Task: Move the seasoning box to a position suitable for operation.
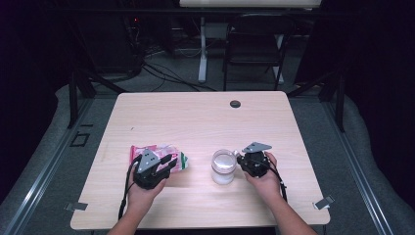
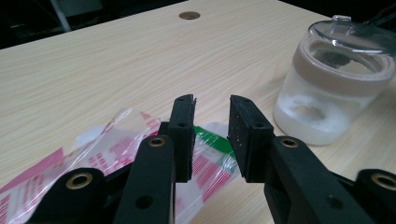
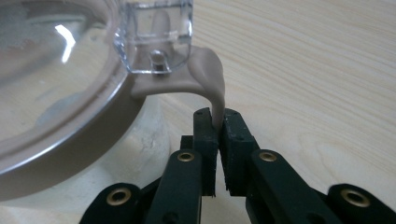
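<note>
A clear plastic jar (image 1: 223, 166) with a beige rim and clear lid (image 3: 51, 70) stands on the wooden table (image 1: 195, 117), right of centre near the front. Its bottom holds white powder (image 2: 308, 121). My right gripper (image 3: 216, 116) is shut on the jar's beige handle strap (image 3: 210, 74), which hangs from the rim. It sits just right of the jar (image 1: 241, 159). A crumpled clear bag with pink, red and green print (image 1: 161, 151) lies flat to the left. My left gripper (image 2: 212, 105) hovers over the bag's (image 2: 116, 140) right end, jaws apart with nothing between them.
A round dark grommet (image 1: 235, 104) sits near the table's far edge. A folding chair (image 1: 257, 44) and cables stand beyond the table. Metal clips (image 1: 323, 202) mark the front corners. Bare wood stretches between the objects and the far edge.
</note>
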Action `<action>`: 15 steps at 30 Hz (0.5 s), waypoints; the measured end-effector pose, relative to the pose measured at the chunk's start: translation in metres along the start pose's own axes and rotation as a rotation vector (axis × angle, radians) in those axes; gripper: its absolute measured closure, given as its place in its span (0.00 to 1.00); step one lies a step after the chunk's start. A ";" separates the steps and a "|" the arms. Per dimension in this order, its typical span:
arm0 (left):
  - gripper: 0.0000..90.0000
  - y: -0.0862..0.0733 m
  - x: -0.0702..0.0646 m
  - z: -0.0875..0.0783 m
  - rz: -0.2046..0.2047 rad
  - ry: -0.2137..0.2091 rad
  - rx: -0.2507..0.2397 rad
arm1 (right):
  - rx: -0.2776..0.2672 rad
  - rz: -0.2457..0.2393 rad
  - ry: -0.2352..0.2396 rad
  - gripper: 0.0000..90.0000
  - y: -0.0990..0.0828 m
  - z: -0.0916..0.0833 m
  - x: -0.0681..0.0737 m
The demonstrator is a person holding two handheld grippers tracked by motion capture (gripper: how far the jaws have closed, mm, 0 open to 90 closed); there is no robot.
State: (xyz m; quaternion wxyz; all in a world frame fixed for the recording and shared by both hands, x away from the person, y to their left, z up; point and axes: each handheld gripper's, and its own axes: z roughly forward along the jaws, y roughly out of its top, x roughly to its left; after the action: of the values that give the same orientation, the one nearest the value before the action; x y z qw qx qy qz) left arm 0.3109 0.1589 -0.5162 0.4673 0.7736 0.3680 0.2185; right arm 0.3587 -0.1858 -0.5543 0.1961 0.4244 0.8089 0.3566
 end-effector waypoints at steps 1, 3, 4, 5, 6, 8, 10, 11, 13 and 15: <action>0.79 0.001 -0.001 0.001 0.004 -0.006 0.000 | -0.003 0.008 -0.005 0.95 -0.001 -0.003 0.002; 0.79 0.004 -0.002 0.005 0.012 -0.018 0.000 | -0.009 0.017 -0.016 0.95 -0.004 -0.008 0.006; 0.79 0.005 -0.003 0.007 0.015 -0.024 0.000 | -0.009 0.018 -0.020 0.95 -0.007 -0.012 0.007; 0.79 0.007 -0.004 0.010 0.022 -0.032 -0.004 | -0.006 0.024 -0.018 0.95 -0.008 -0.015 0.008; 0.79 0.007 -0.005 0.011 0.026 -0.035 -0.003 | -0.006 0.024 -0.018 0.95 -0.008 -0.015 0.008; 0.79 0.010 -0.008 0.016 0.034 -0.049 -0.002 | -0.009 0.037 -0.011 0.94 -0.011 -0.018 0.009; 0.79 0.011 -0.011 0.019 0.044 -0.059 0.003 | 0.000 0.044 -0.009 0.94 -0.014 -0.022 0.010; 0.79 0.012 -0.012 0.021 0.048 -0.065 0.001 | 0.000 0.044 -0.009 0.94 -0.014 -0.022 0.010; 0.80 0.013 -0.013 0.023 0.056 -0.072 0.001 | -0.002 0.034 -0.010 0.94 -0.016 -0.023 0.012; 0.79 0.014 -0.014 0.025 0.057 -0.077 0.004 | 0.002 0.026 -0.005 0.93 -0.016 -0.025 0.013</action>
State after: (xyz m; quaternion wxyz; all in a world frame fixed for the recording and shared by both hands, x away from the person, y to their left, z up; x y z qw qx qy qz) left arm 0.3239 0.1301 -0.5156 0.4732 0.7926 0.3277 0.2011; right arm 0.3266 -0.1918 -0.5498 0.1931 0.4362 0.8030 0.3572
